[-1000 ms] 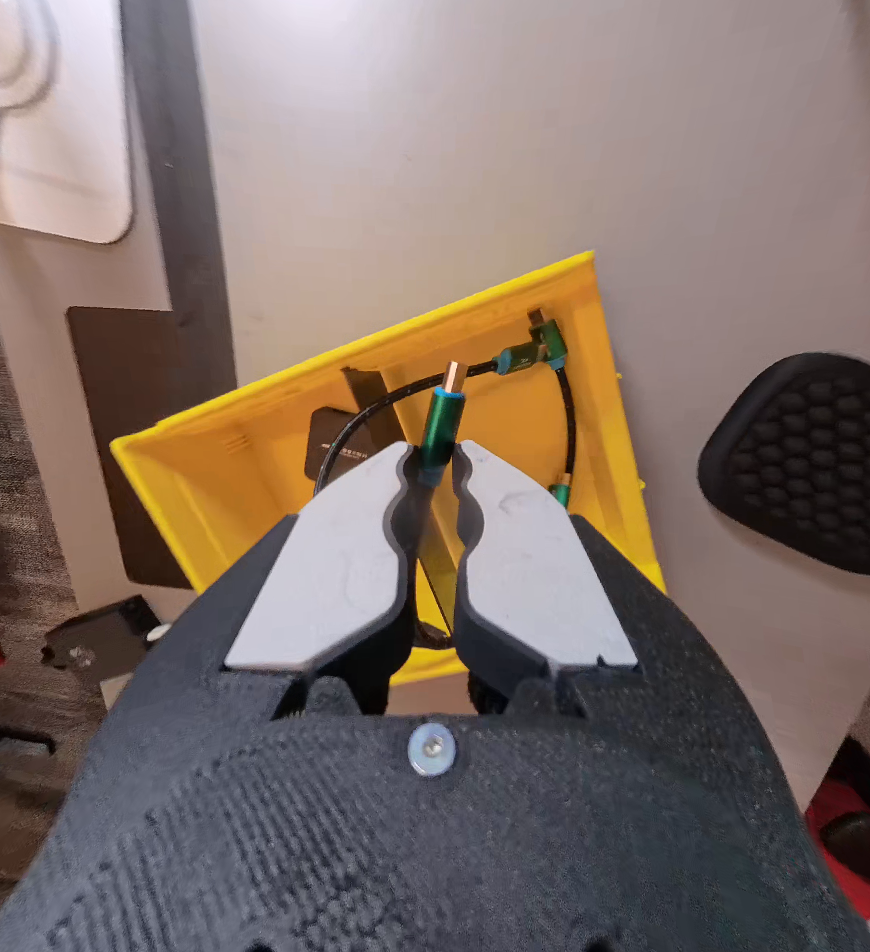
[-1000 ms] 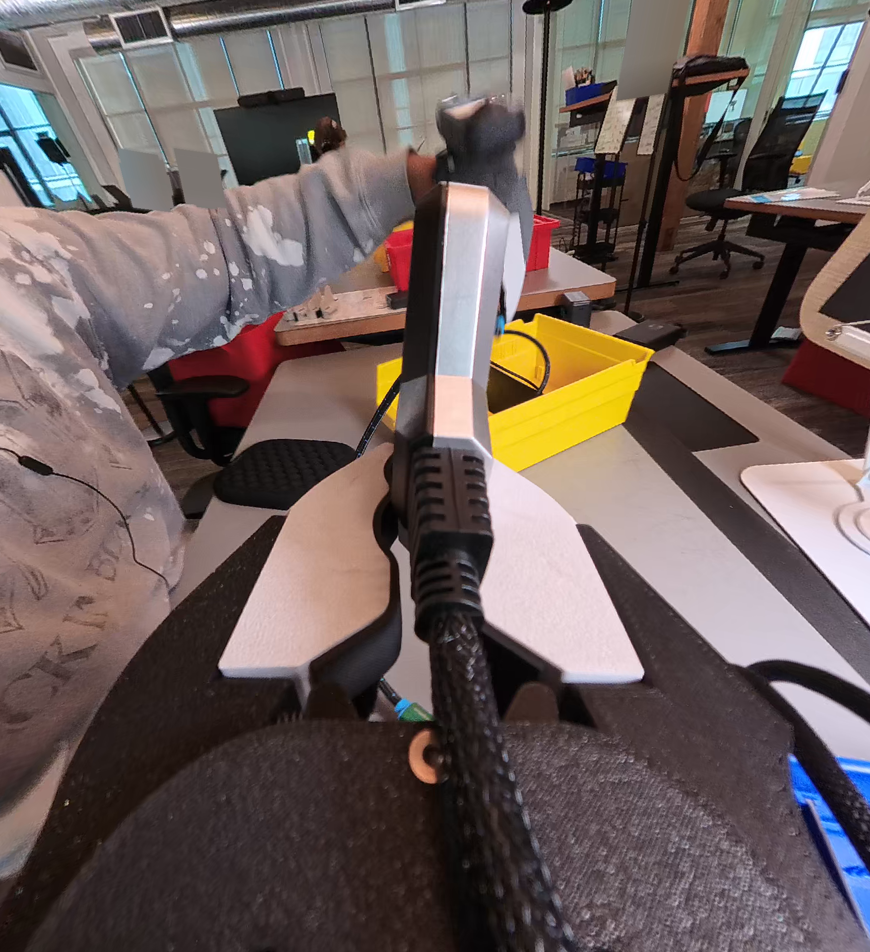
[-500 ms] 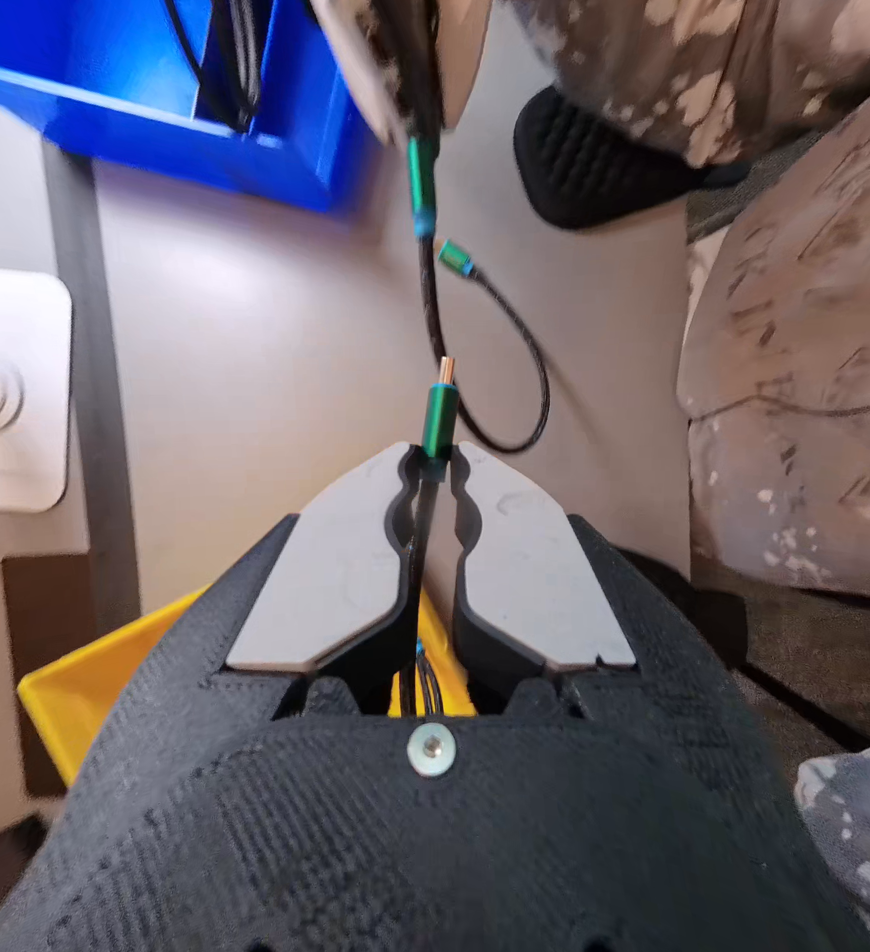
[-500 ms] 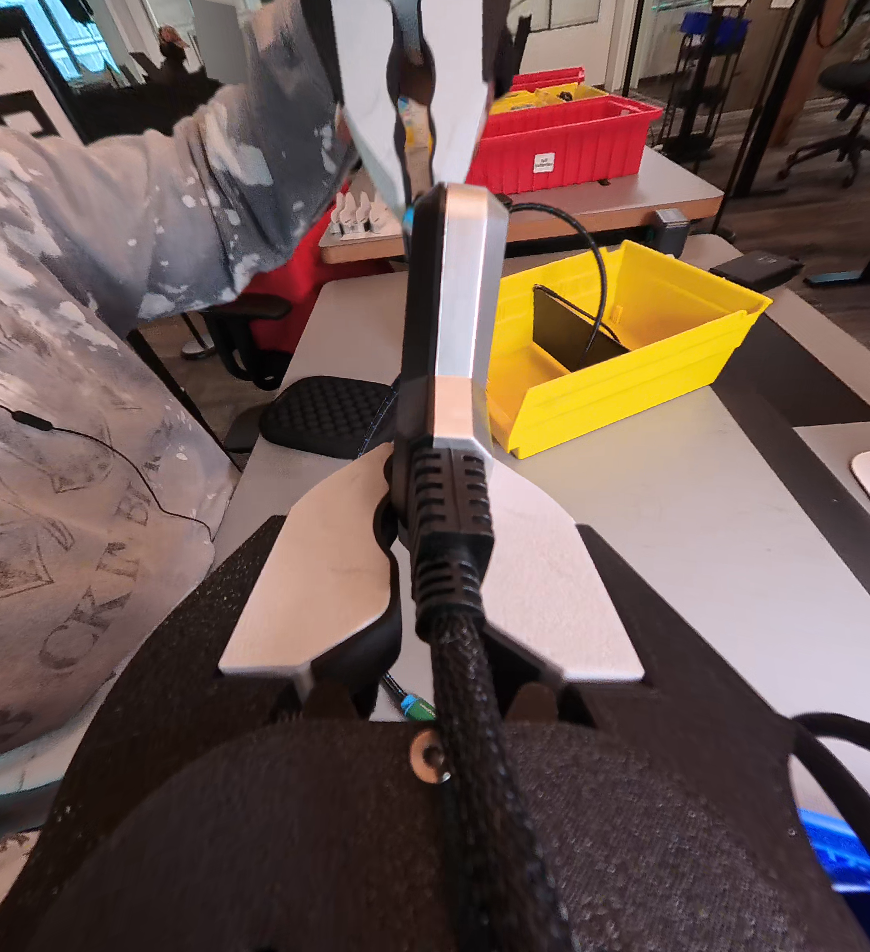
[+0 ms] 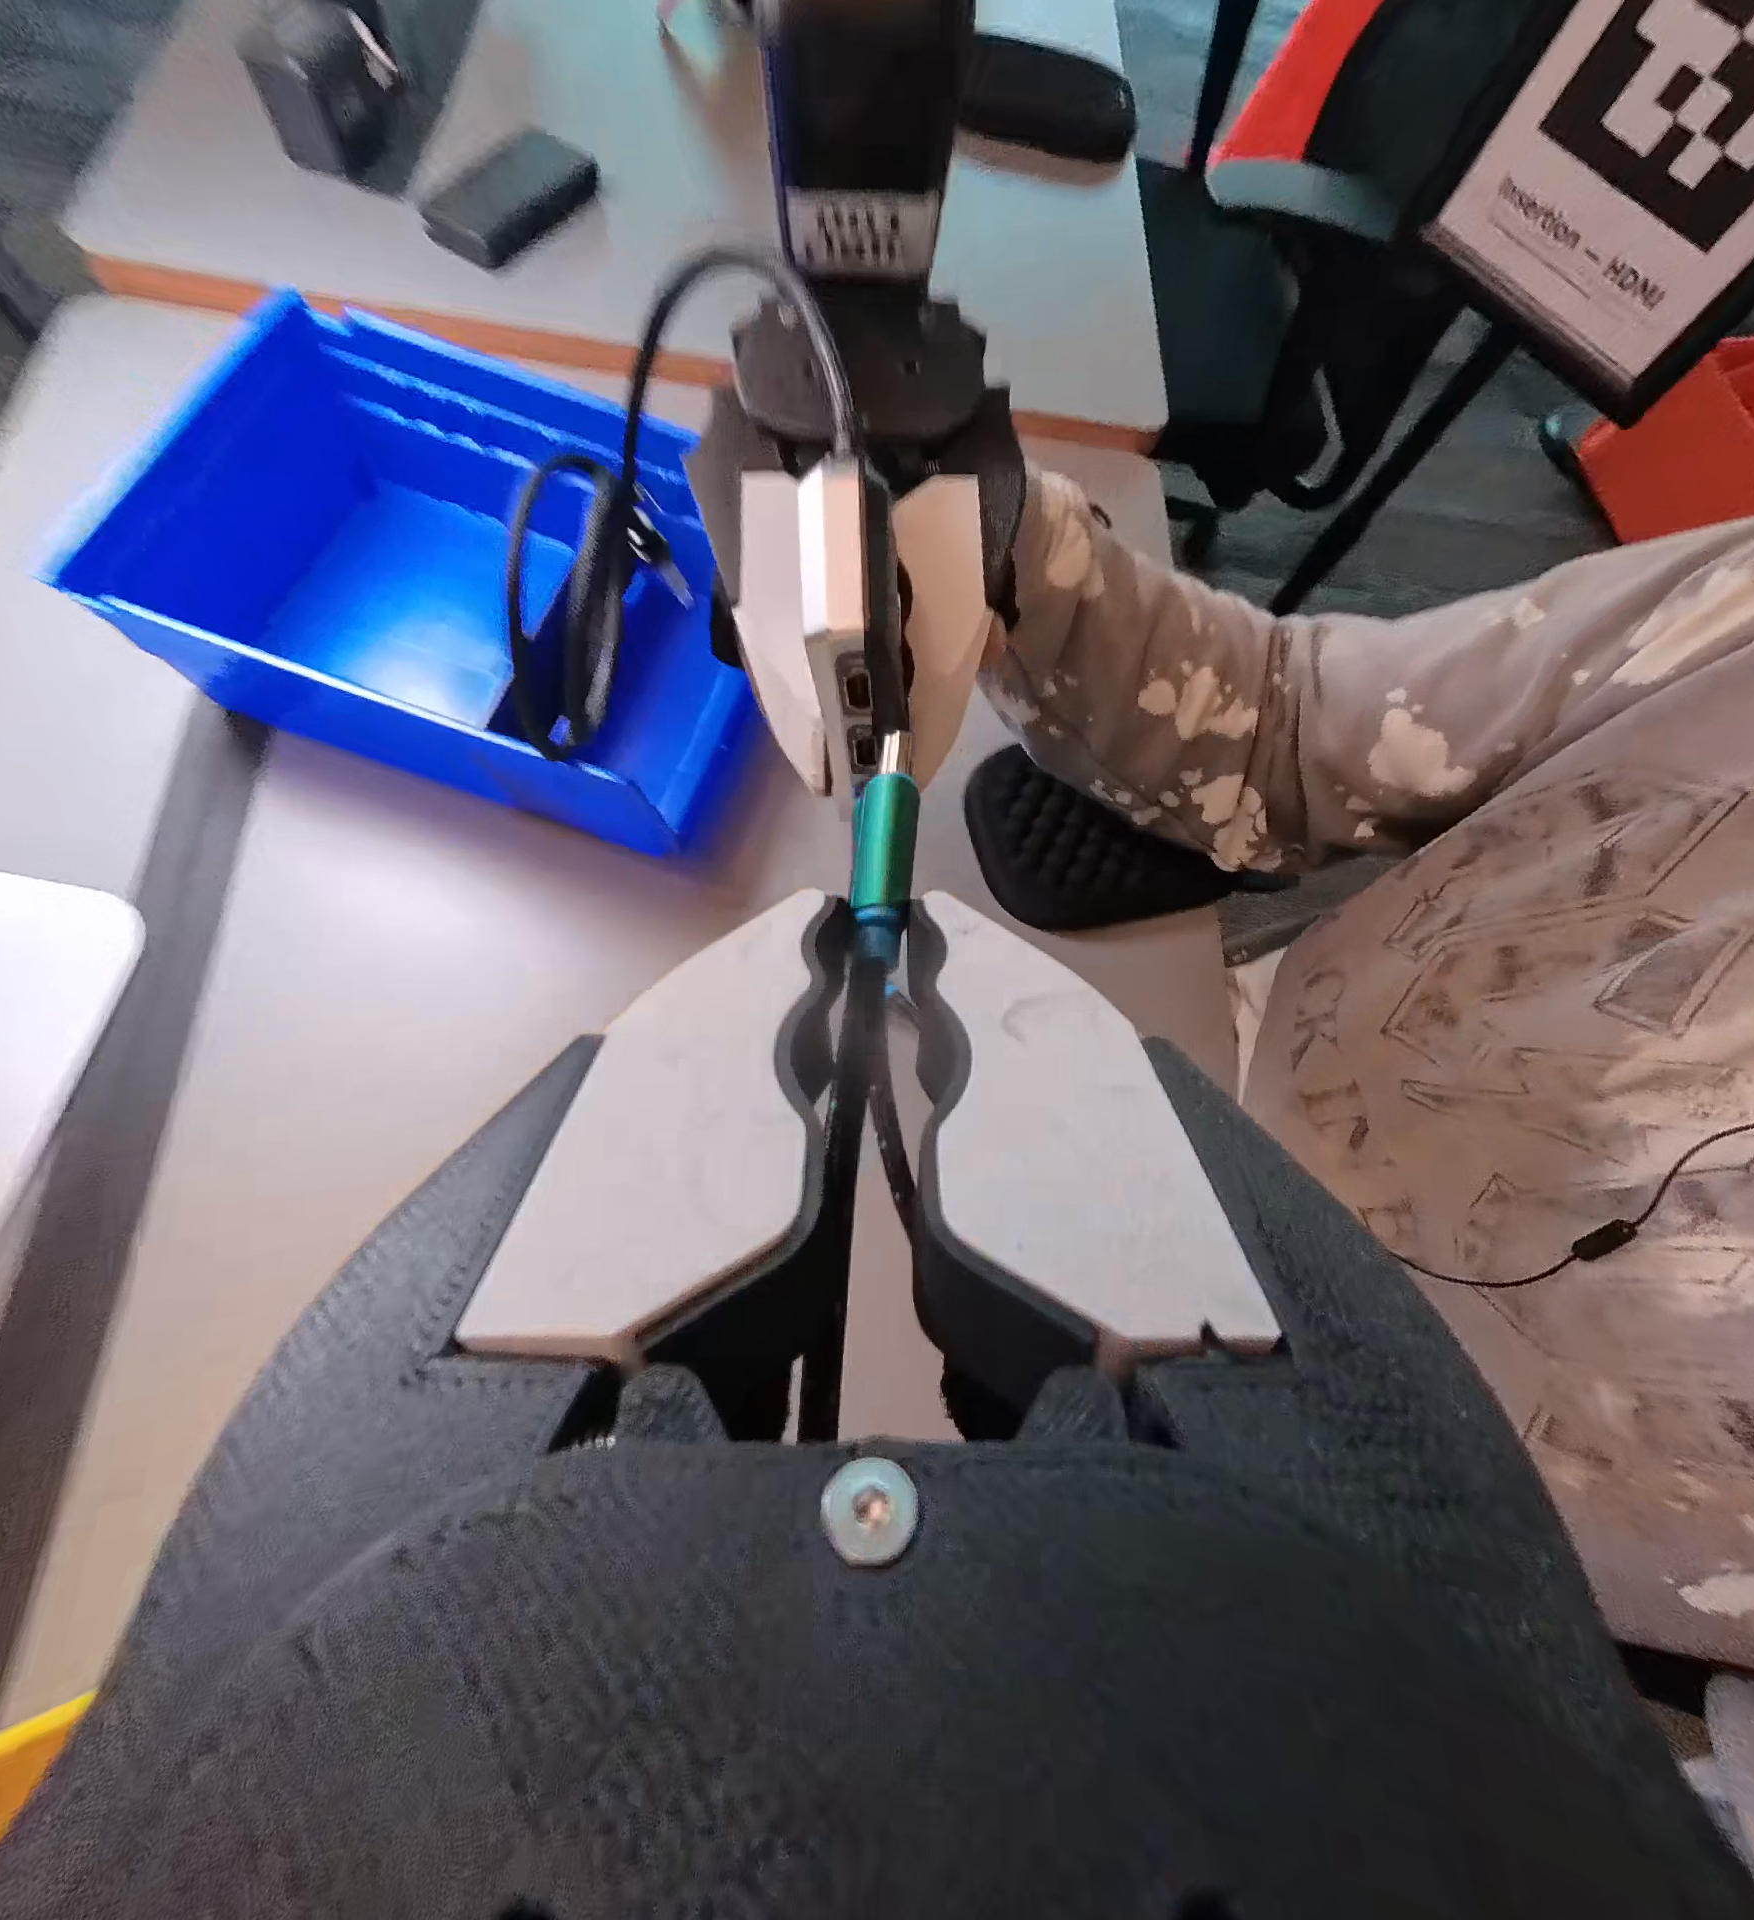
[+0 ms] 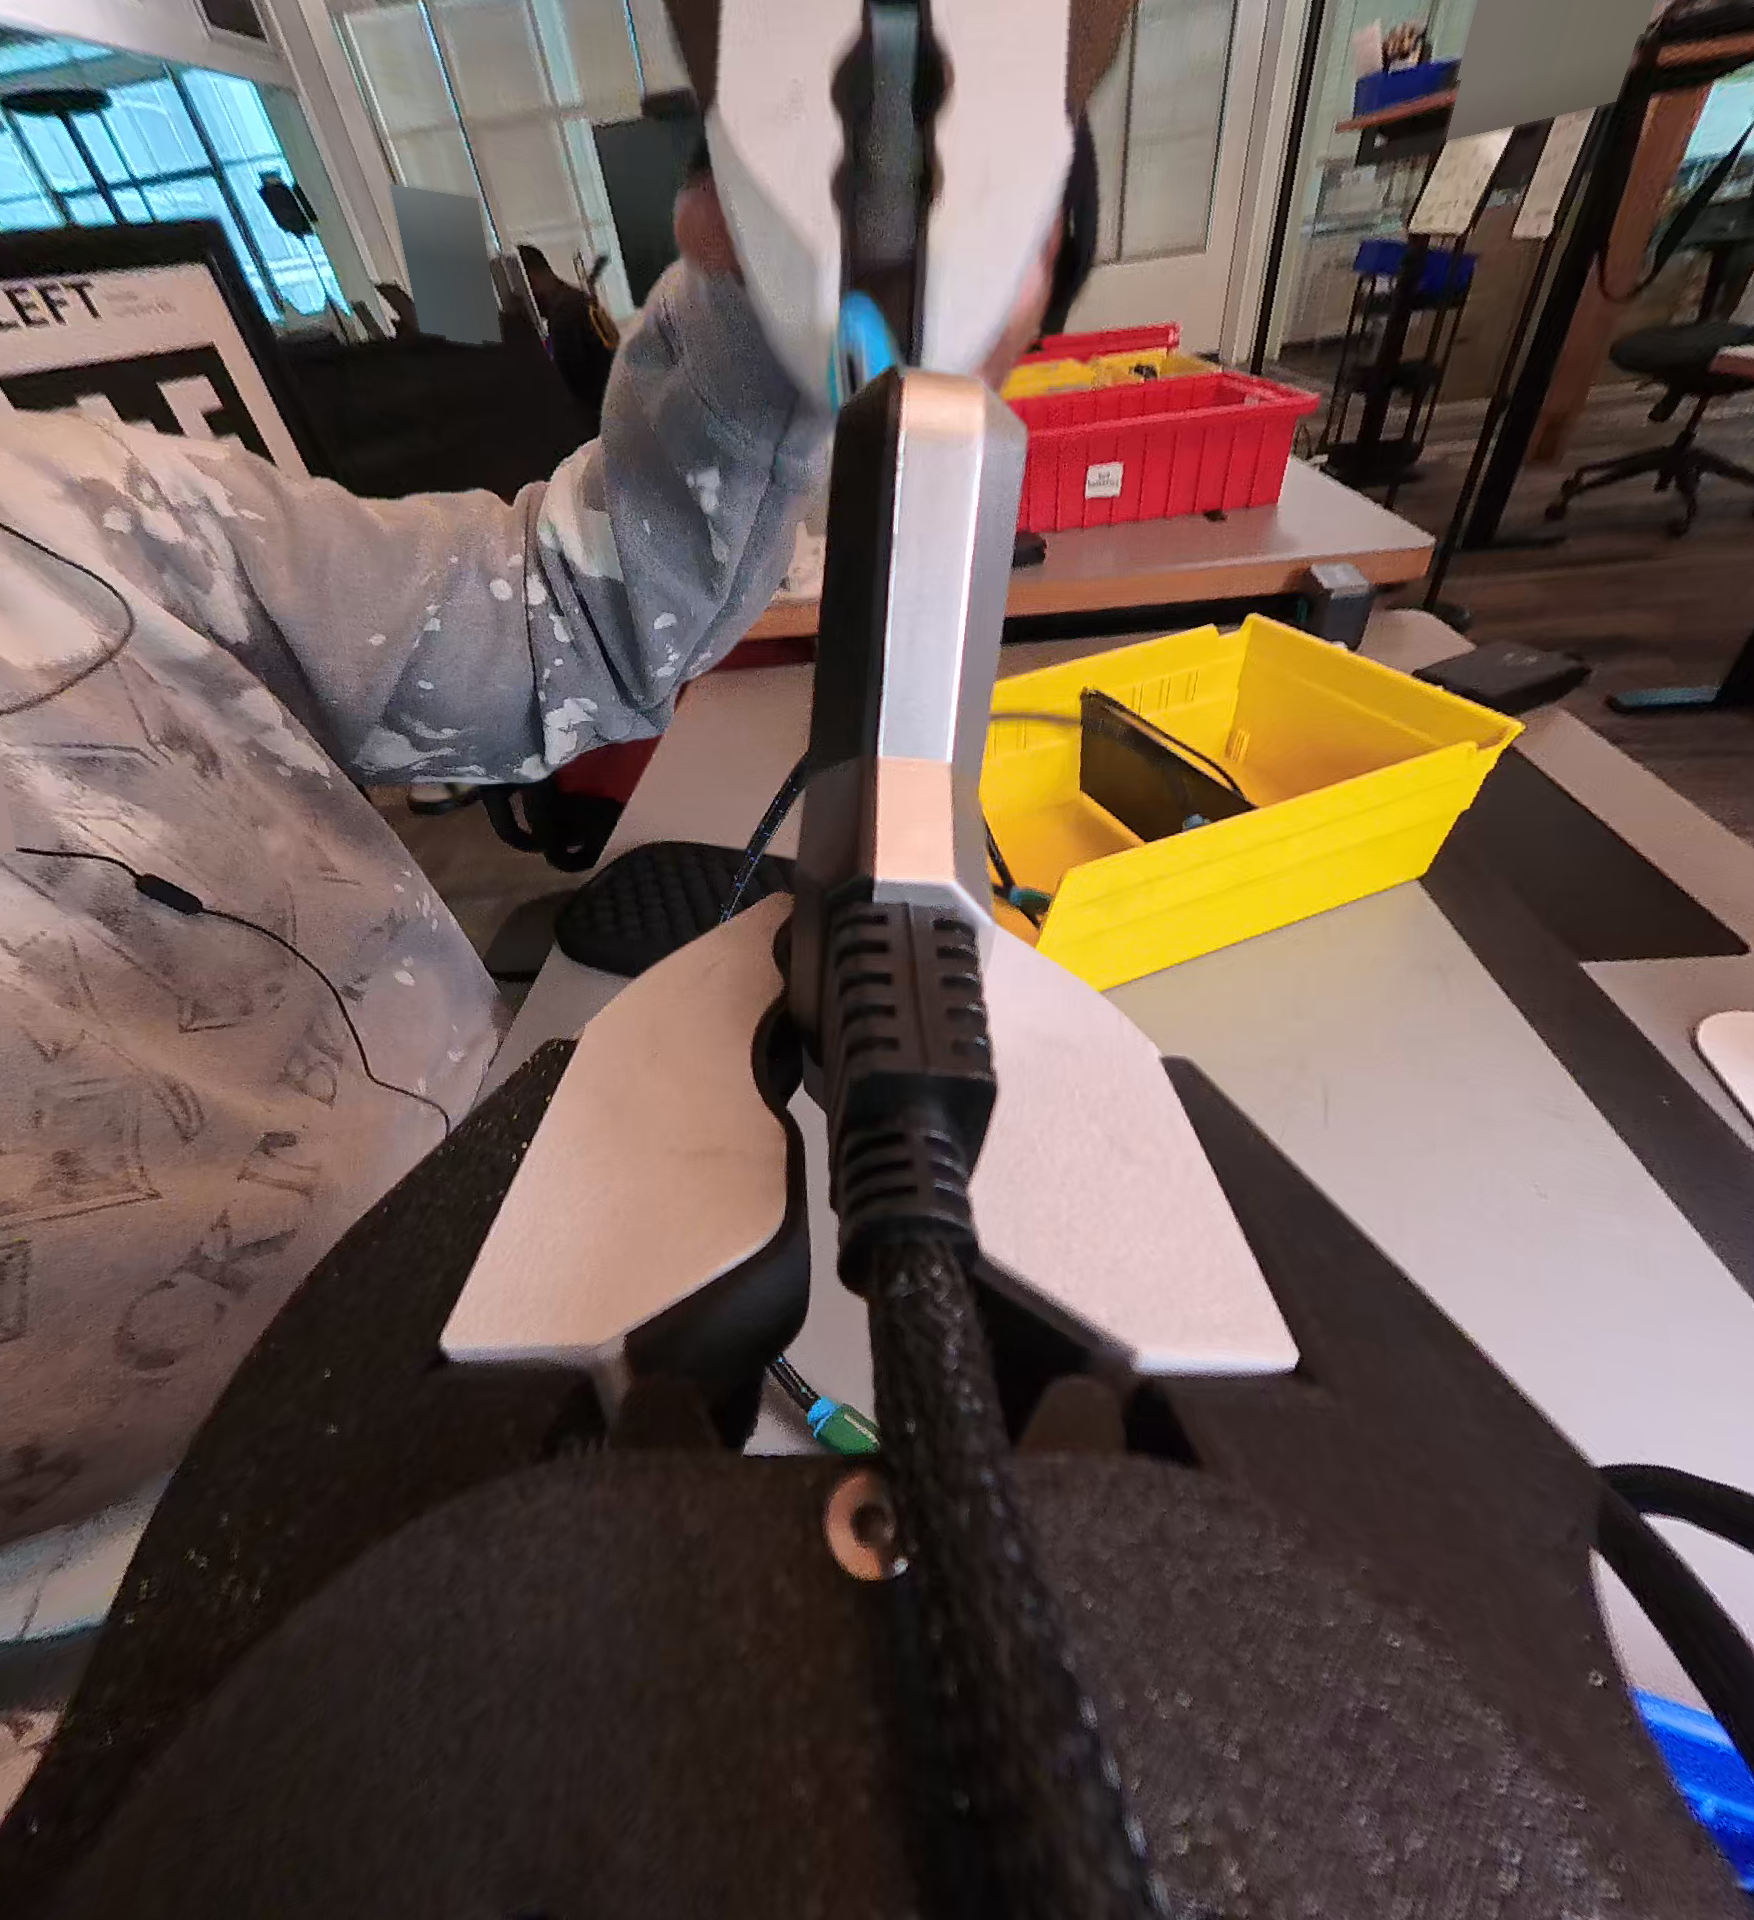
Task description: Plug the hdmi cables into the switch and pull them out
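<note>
A silver HDMI switch (image 6: 904,644) is held steady, pinched in the right gripper (image 6: 878,935), so the green-shelled HDMI plug (image 5: 881,847), clamped in the left gripper (image 5: 868,914), can be aligned at its ports.

bright, even daylight from the windows (image 6: 177,197) at the far left of the right wrist view. a white glare patch sits inside the blue bin (image 5: 416,665). wide-angle bending at the edges; distant parts are motion-blurred, shadows soft.

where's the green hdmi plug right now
In the left wrist view the green hdmi plug sits centre frame, pinched in the left gripper, its metal tip at the switch held by the right gripper.
</note>
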Tool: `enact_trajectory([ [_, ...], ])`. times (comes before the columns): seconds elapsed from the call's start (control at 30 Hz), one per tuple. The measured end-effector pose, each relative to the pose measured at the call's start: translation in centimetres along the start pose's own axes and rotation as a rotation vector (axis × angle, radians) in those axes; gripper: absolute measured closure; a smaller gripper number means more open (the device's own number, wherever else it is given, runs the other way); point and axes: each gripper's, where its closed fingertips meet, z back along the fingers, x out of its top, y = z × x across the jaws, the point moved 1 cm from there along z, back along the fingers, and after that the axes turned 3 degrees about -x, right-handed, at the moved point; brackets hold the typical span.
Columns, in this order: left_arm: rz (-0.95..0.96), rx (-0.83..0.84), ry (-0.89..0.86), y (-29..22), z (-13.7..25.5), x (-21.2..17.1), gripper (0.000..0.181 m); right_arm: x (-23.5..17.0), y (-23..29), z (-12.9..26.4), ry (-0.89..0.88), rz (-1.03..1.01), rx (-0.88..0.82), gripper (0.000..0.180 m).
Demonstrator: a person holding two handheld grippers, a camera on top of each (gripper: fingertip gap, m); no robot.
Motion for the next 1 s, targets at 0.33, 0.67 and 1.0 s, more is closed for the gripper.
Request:
enact_trajectory([
  [0.33,-0.128,0.355,0.071,-2.6,11.2,6.8,0.169,1.2,0.3,1.0,-0.048,0.032,-0.027,0.159],
  [0.67,-0.035,0.411,0.133,2.5,9.1,1.3,0.169,1.3,0.3,1.4,-0.039,0.047,-0.054,0.159],
  [1.0,-0.027,0.079,0.045,-1.0,1.9,-1.6,0.169,0.6,0.6,0.9,-0.010,0.028,-0.003,0.159],
])
